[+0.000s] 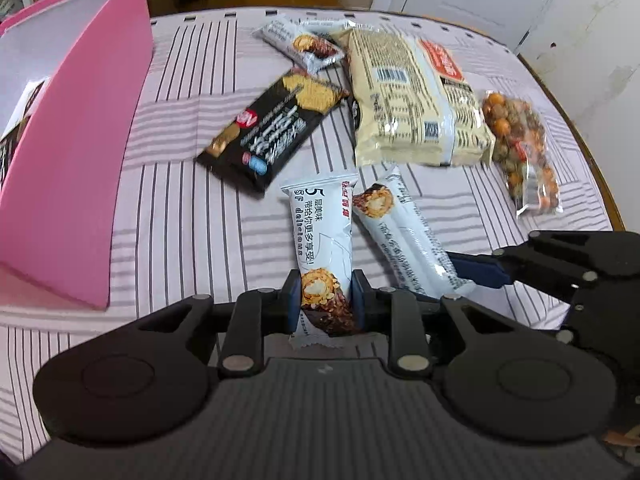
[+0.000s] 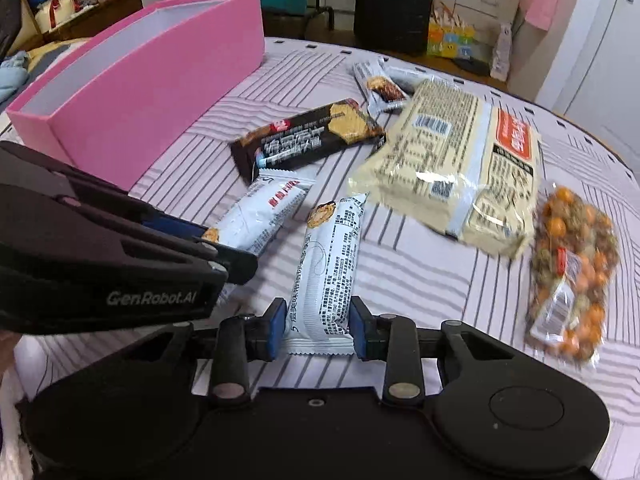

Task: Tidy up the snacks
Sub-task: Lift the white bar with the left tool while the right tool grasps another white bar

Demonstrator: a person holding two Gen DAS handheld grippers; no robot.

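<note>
Both cameras sit low behind their own gripper fingers, close above the striped worktop [image 1: 180, 216], facing forward. The left view has the pink box [image 1: 76, 160] on its left. The right view looks from further right (slightly higher). Shared: box, snack pile, each other's gripper.

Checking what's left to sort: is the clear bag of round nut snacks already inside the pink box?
No, the nut bag lies on the striped cloth at the table's right side, far from the pink box.
</note>
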